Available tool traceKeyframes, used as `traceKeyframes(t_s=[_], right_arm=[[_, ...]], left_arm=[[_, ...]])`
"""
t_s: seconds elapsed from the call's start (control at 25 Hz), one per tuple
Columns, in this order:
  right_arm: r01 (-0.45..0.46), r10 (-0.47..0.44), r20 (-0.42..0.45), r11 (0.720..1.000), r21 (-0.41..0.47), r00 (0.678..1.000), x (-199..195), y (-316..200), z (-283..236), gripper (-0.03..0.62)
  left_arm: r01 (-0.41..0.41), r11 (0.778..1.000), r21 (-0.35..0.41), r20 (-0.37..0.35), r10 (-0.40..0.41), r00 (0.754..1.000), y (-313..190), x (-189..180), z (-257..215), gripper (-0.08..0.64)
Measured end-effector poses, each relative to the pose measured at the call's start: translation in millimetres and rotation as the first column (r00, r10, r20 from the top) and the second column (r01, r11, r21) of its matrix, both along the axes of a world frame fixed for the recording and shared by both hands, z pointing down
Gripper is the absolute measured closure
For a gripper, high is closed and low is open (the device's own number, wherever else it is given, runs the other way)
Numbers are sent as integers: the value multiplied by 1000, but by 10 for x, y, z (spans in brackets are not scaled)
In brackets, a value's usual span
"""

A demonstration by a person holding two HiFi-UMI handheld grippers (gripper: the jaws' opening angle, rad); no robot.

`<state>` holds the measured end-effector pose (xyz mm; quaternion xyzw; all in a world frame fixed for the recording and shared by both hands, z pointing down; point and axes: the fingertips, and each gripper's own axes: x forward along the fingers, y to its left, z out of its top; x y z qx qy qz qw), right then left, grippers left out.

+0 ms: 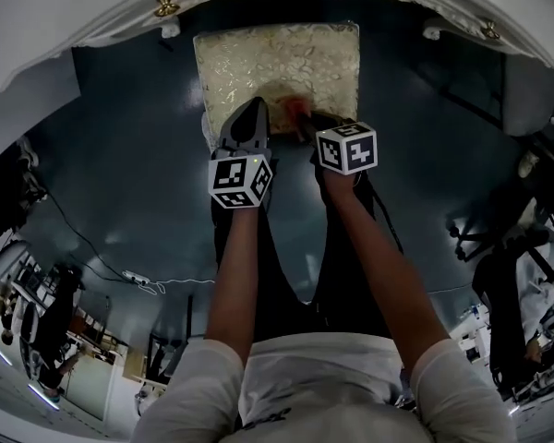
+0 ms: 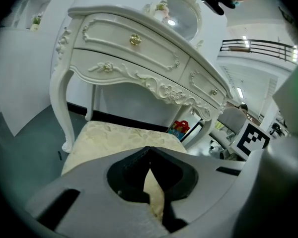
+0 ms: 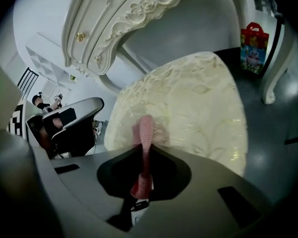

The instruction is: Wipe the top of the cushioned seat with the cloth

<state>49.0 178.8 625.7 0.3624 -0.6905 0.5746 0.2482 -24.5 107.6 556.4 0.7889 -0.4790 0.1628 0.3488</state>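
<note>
The cushioned seat (image 1: 277,63) is a cream, patterned stool top standing under a white dressing table. My right gripper (image 1: 307,125) is over the seat's near edge and is shut on a pink cloth (image 1: 298,111). In the right gripper view the cloth (image 3: 144,130) sticks out from between the closed jaws and hangs just above the cushion (image 3: 188,98). My left gripper (image 1: 246,123) is at the seat's near left part, beside the right one. Its jaws meet at the tips (image 2: 149,148) with nothing seen between them, and the cushion (image 2: 116,135) lies just beyond.
The white carved dressing table (image 2: 139,58) overhangs the seat, with its legs (image 2: 64,108) on either side. A colourful gift bag (image 3: 254,46) stands on the dark floor behind the seat. A grey chair (image 3: 72,115) is to one side. A cable (image 1: 138,280) crosses the floor.
</note>
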Motion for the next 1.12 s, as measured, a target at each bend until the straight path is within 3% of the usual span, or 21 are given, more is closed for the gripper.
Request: traceKeyframes(t_s=[0.32,0.48,0.72,1.0,1.12], right_arm=[[-163,163,-23,987,-8,986,850,110,3,566],[-180,179,-73,984,-1,981,1161,163,31,566],[-213,207,-122,976,-39,971,1586,286,255,566],[-243,230,-150,967,-79,962,1528,356,433,566],[-281,271,-166,959,-43,948,1463,313,216,566]], left_arm=[[-96,995,0,-3,96,995,100,701,39,548],[-117,993,1,2,117,993,97,823,36,548],[-129,992,5,9,129,992,89,841,39,548],[-121,993,-3,8,121,993,128,657,45,548],[-104,995,1,13,104,994,112,459,4,548]])
